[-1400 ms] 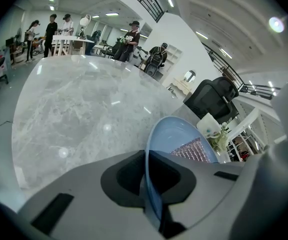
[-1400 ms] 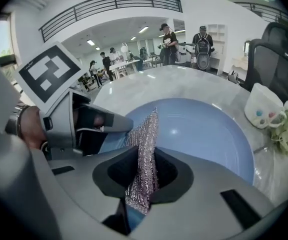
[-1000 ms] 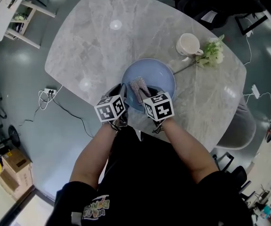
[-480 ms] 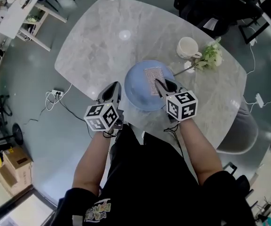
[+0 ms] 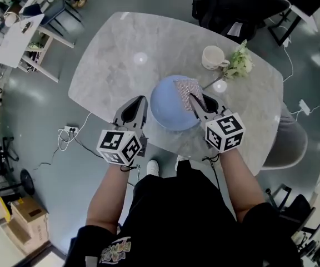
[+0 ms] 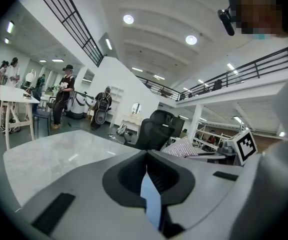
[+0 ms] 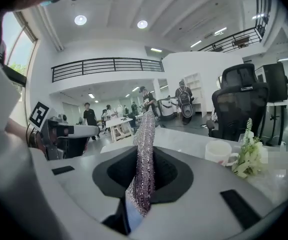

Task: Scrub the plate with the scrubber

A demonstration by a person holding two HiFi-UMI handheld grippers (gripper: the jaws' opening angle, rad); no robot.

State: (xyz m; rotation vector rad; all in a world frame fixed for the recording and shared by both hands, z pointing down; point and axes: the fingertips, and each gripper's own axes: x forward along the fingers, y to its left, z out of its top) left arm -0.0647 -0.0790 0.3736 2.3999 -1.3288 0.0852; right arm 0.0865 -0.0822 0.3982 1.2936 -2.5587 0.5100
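One desk — one blue plate, one scrubber, one white mug, one flower sprig.

Black short-sleeved shirt, colourful print at shirt's lower left. Grey left hand-held gripper and right hand-held gripper, each bearing white cube with black square markers.

- in the head view, part of the blue plate is covered by the scrubber and the right gripper.
- in the right gripper view, the base of the mug is hidden behind that gripper's body.
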